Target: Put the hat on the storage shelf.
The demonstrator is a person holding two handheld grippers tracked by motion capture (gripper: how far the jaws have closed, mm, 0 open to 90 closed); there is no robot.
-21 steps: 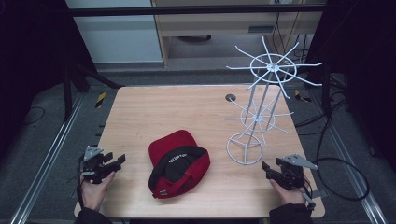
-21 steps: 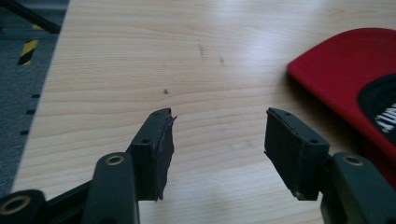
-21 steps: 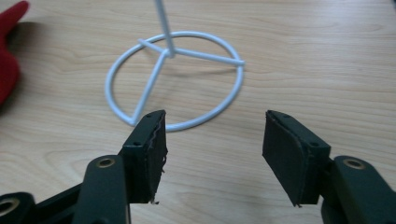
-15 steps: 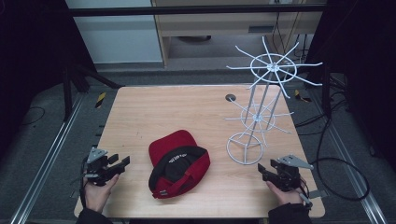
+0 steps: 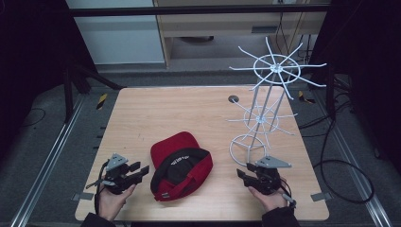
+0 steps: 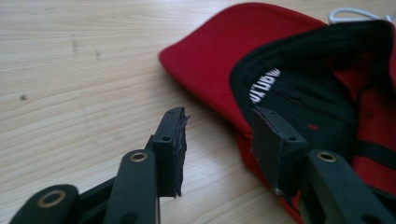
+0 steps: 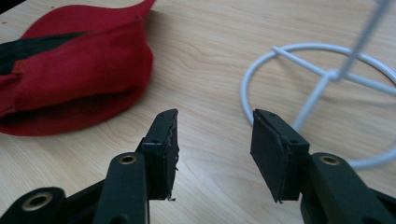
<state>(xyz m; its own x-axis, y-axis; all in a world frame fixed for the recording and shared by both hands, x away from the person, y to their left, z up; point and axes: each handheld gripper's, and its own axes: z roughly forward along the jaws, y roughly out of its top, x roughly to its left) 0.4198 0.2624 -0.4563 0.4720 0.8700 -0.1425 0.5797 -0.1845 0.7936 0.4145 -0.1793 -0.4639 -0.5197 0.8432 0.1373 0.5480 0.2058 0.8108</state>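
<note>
High view: a red cap (image 5: 182, 166) lies upside down near the front edge of the wooden table (image 5: 189, 109), between the left gripper (image 5: 138, 171) and the right gripper (image 5: 242, 175); a white wire rack (image 5: 265, 111) stands to the cap's right, its pegs bare. Both grippers rest low over the table, jaws parted and holding nothing. Left gripper view: the jaws stand apart, aimed at the cap's near rim (image 6: 243, 135), one jaw just in front of the brim, no pad pressing on it. Right gripper view: the jaws stand apart over bare wood, the cap's crown (image 7: 79, 70) to one side and the rack's ring base (image 7: 261, 70) to the other. Judged progress: the work appears to be at its start; the cap is not yet gripped, lifted or hung.
</note>
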